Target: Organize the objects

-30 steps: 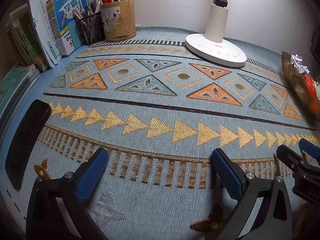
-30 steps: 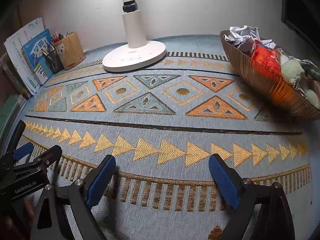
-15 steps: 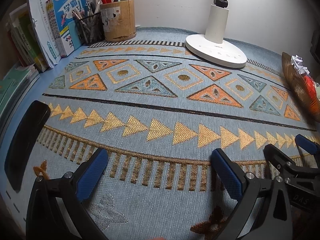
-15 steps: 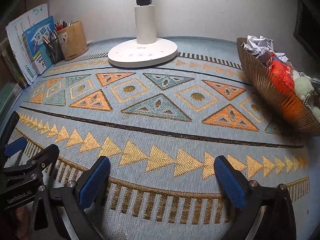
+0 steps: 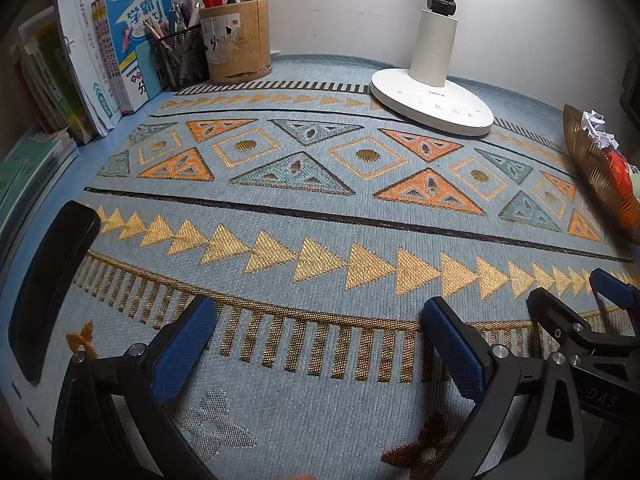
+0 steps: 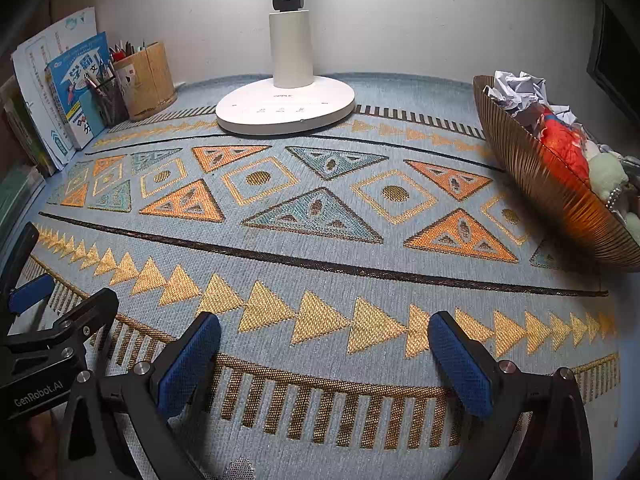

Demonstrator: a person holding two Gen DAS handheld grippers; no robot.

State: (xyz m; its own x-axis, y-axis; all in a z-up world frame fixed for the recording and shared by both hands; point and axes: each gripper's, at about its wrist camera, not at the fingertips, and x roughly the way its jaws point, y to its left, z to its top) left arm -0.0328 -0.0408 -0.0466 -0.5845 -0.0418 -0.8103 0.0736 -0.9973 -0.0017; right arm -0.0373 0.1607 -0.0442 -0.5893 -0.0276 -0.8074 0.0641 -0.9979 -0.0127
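Both grippers, left gripper [image 5: 316, 354] and right gripper [image 6: 324, 360], hover spread and empty; the bowl [image 6: 532, 184] beyond the right fingers seemingly collects 2-odd paper wads.

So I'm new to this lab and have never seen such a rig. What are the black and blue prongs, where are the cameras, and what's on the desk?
The prongs belong to two tools a person carries, one per hand. Each has a fisheye camera looking along its fingers. One picture shows the left hand-held gripper, the other the right hand-held gripper; both are open and hold nothing. Below lies a patterned mat. On it stand a white lamp and a ribbed bowl of crumpled paper and soft items. A wooden pen pot and books stand at the back left.
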